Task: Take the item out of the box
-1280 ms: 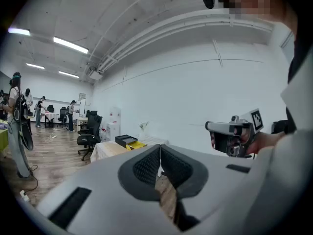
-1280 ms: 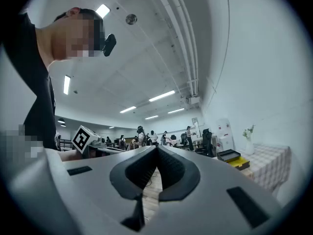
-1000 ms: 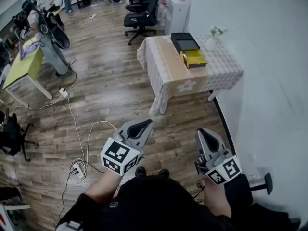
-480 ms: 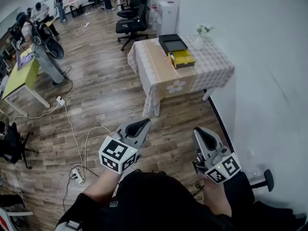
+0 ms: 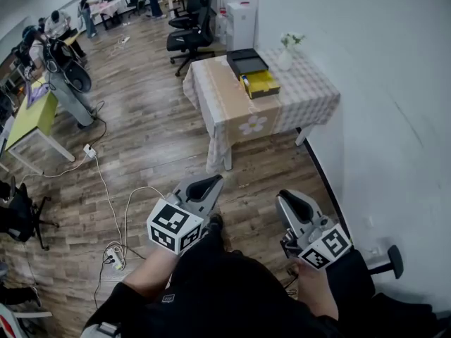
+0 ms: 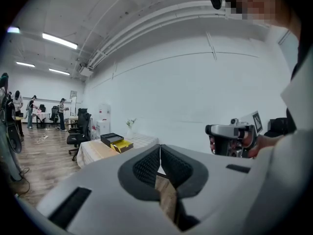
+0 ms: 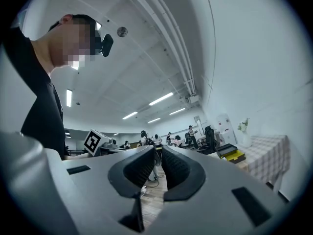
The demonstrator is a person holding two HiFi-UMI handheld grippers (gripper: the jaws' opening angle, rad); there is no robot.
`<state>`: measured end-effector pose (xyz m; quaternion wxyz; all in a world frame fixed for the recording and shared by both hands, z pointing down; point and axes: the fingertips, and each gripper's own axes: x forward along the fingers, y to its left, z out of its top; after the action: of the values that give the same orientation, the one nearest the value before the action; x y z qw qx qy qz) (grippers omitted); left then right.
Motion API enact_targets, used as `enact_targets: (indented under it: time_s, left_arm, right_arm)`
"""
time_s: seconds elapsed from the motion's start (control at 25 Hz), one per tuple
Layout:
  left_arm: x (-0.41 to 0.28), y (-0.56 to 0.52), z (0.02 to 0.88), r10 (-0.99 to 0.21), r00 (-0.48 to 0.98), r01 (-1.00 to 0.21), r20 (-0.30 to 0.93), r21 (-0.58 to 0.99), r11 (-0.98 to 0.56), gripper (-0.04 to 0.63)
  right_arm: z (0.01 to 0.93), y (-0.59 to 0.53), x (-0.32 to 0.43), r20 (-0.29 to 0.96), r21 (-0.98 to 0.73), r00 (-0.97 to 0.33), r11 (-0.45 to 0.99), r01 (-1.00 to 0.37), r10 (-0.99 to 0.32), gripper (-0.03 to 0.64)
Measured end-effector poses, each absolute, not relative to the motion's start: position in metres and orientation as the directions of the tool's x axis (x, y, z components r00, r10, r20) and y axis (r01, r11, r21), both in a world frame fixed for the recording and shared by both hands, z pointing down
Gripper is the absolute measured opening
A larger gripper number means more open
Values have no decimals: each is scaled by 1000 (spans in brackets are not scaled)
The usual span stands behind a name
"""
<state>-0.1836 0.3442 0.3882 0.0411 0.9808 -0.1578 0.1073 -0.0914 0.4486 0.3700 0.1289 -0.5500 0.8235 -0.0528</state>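
Note:
An open black box (image 5: pixel 246 61) and a yellow box (image 5: pixel 261 84) beside it sit on a table with a checked cloth (image 5: pixel 310 94), far ahead of me. Both boxes also show small in the left gripper view, black box (image 6: pixel 111 138) and yellow box (image 6: pixel 122 145). What lies inside them is too small to tell. My left gripper (image 5: pixel 209 186) and right gripper (image 5: pixel 294 204) are held low in front of my body, well short of the table. Both have their jaws shut with nothing between them.
A vase of flowers (image 5: pixel 287 55) stands at the table's far edge. Office chairs (image 5: pixel 192 21) and a white cabinet (image 5: pixel 242 24) stand behind the table. Cables and a power strip (image 5: pixel 113 256) lie on the wood floor at left. A white wall (image 5: pixel 394 104) runs along the right.
In the head view the table with the boxes has shifted left and up. Both grippers stay shut in front of the body, and a foot now shows between them.

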Motion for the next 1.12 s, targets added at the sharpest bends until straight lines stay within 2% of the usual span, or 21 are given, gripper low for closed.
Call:
enact_targets:
  time_s: [0.52, 0.8, 1.12]
  left_arm:
    - [-141, 281, 414, -258, 938, -289, 231, 112, -951, 15]
    - [-118, 187, 423, -262, 933, -298, 246, 125, -946, 15]
    - [-111, 69, 406, -309, 932, -335, 189, 127, -934, 15]
  right_arm:
    - [395, 383, -44, -74, -281, -324, 331, -901, -943, 40]
    - [411, 293, -19, -35, -327, -332, 325, -887, -943, 40]
    - [398, 188, -2, -23, -316, -338, 328, -890, -941, 40]
